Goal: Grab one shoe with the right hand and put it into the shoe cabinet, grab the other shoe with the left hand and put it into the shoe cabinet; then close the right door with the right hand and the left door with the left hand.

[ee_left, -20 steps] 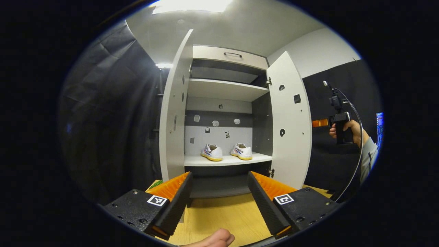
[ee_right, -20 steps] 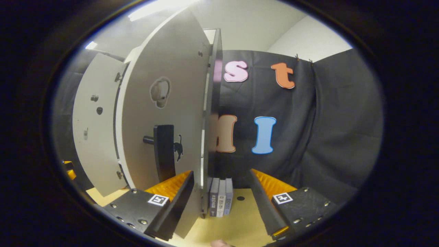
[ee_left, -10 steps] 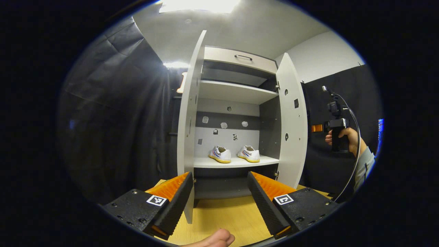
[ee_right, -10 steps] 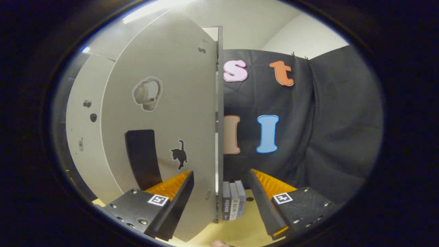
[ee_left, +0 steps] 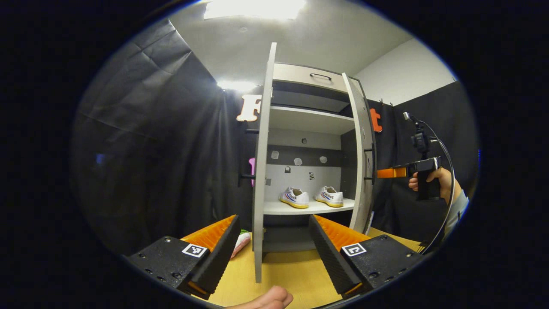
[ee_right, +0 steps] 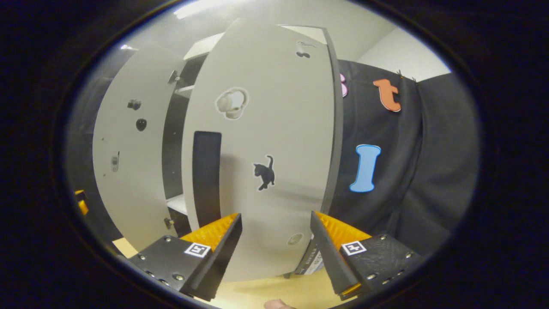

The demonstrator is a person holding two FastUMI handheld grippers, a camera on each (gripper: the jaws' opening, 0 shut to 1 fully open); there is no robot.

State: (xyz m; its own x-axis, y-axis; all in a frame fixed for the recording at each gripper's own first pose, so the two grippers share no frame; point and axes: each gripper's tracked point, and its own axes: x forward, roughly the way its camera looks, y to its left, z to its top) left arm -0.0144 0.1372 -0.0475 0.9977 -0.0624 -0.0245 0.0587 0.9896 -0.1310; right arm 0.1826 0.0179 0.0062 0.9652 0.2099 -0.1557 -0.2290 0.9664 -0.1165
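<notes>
Both white sneakers (ee_left: 311, 197) already sit side by side on the lower shelf (ee_left: 309, 207) of the shoe cabinet (ee_left: 309, 77), heels toward the opening, so the doors are what remains. The right door (ee_right: 261, 163) stands partly swung in, its outer face spread directly ahead of the right gripper (ee_right: 274, 240), whose jaws are wide open and hold nothing. In the left gripper view that gripper's finger reaches sideways toward the door's outer face at about handle height; whether it touches cannot be told. A tall dark handle (ee_right: 206, 176), long axis vertical, lies left of the jaws' centreline, near the door's free edge. The left door (ee_left: 261, 167) is seen nearly edge-on, a tall vertical panel just left of centre between the open, empty jaws of the left gripper (ee_left: 274, 244), its bottom edge over the wooden bench (ee_left: 291, 270). The left hand seems the nearer one to that panel, and it would likely need to come round to the outer face, which lies to the left.
</notes>
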